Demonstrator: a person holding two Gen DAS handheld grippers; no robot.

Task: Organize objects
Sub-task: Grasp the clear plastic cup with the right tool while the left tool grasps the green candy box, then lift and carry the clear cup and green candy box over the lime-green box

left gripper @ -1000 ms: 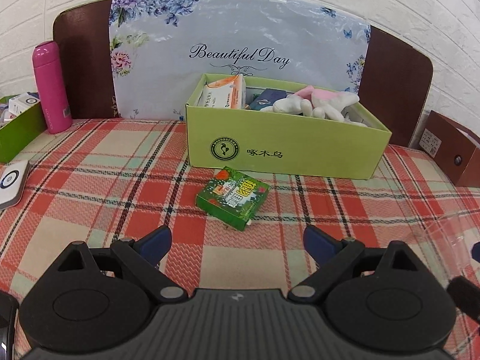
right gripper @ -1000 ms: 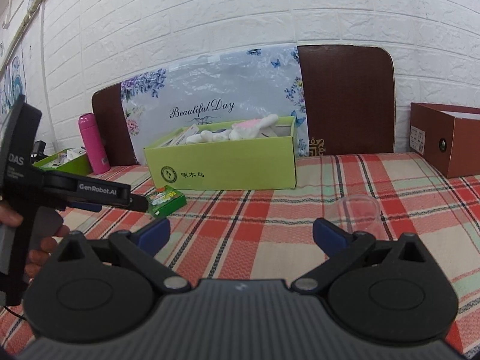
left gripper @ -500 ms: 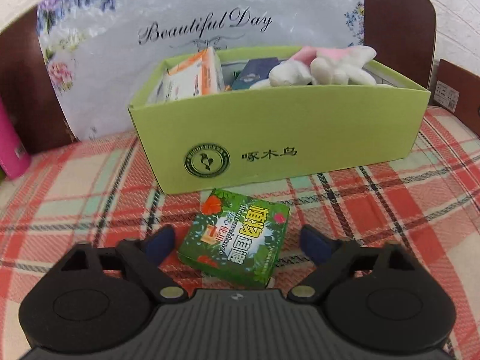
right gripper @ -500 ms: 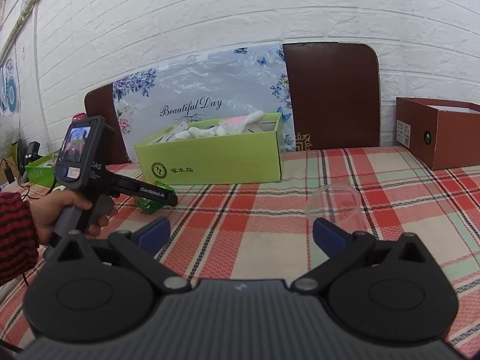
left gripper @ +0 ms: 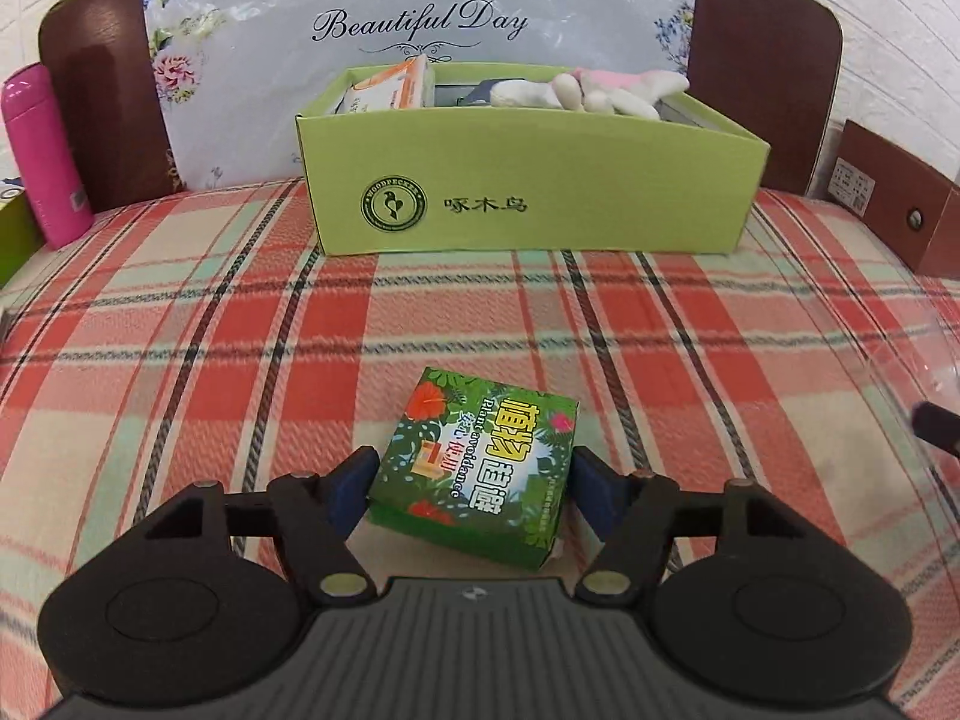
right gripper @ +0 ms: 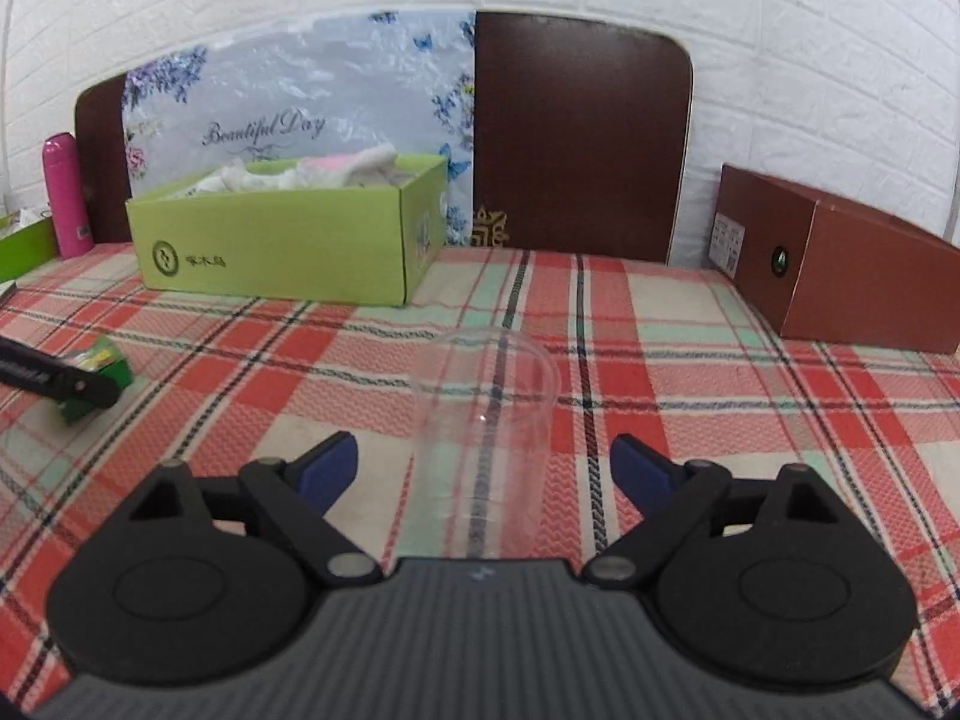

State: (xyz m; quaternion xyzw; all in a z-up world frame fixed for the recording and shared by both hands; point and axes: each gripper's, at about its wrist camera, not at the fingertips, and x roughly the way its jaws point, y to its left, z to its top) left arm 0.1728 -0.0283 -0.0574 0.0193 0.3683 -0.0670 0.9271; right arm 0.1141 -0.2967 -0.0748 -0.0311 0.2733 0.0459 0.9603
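A small green box with a leafy print [left gripper: 480,462] lies flat on the plaid tablecloth [left gripper: 180,360]. My left gripper [left gripper: 472,480] straddles it; its jaws are closing, and the blue pads [left gripper: 354,480] stand right at the box's sides without a clear squeeze. A clear plastic cup [right gripper: 486,420] stands upright between the fingers of my right gripper [right gripper: 483,456]. Those jaws are closing too, with a gap on each side of the cup. In the right wrist view the left gripper's finger [right gripper: 54,381] lies against the small green box [right gripper: 105,360] at the far left.
A lime-green open carton [left gripper: 528,192] holding packets and a white-pink soft toy stands behind the small box, before a flowered board. A pink bottle [left gripper: 42,150] stands at the far left, a brown cardboard box [right gripper: 840,276] at the far right.
The left gripper came down over the small green box and its jaws narrowed around it. The right gripper swung right to the clear cup, which now stands between its narrowing jaws.
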